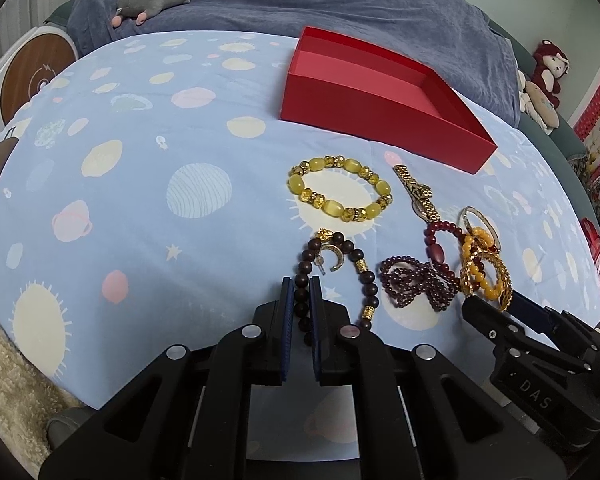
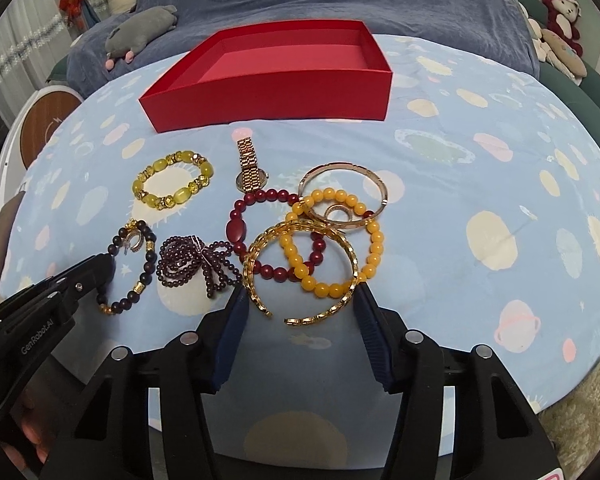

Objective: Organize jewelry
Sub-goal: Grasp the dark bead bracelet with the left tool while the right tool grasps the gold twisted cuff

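Dark bead bracelet (image 1: 342,276) partly hidden between left gripper (image 1: 302,312) fingers.

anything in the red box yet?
Nothing visible. The red box shows only bare pink floor in both wrist views. Its near wall hides a strip of floor just behind it, so that strip can't be checked. All jewelry seen lies on the sheet.

Two markings are legible. The black plastic body of the right gripper (image 1: 496,308), seen from the left wrist camera, carries pale letters "DAS". The black plastic body of the left gripper (image 2: 100,270), seen from the right wrist camera, reads "GenRobot.AI".
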Demonstrator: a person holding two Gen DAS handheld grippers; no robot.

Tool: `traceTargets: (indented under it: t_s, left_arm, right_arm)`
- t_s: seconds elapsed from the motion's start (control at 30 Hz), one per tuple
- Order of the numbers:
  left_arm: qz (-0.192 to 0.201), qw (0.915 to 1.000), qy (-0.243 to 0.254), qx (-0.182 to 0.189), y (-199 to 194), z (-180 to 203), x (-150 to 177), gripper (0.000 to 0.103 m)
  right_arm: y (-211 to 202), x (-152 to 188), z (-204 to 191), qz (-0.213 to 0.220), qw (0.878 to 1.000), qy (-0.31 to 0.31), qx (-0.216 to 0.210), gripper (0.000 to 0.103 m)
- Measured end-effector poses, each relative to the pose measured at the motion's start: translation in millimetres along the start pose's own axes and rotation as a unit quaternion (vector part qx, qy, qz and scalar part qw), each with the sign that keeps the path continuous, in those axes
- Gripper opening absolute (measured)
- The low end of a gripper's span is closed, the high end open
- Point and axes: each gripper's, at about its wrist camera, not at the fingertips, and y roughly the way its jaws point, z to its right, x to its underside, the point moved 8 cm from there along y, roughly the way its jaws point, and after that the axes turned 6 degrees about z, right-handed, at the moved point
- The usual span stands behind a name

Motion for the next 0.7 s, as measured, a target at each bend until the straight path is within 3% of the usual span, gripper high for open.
traceTargets:
  t_s: [0.33, 0.57, 0.63, 0.7]
  left_arm:
    - [0.016, 0.9996, -0.005, 0.023, -26, 7, -5, 0.008]
    - [0.006, 0.9998, -0.006, 0.017, -24, 6, -1, 0.008]
    - [0.004, 0.9999, -0.007, 0.015, -23, 5, -1, 0.008]
    - [0.002, 0.9999, -0.007, 0.014, -21, 4, 0, 0.008]
  right_arm:
    - [-30, -3, 10, 0.023, 0.999, 0.015, -0.020, 0.049]
    - [-21, 12, 16, -0.009, 1.000, 0.021, -0.018, 0.049]
    - [-17, 14, 16, -0.016, 1.000, 0.020, -0.017, 0.054]
    - [-15, 14, 15, -0.015, 1.000, 0.017, -0.010, 0.066]
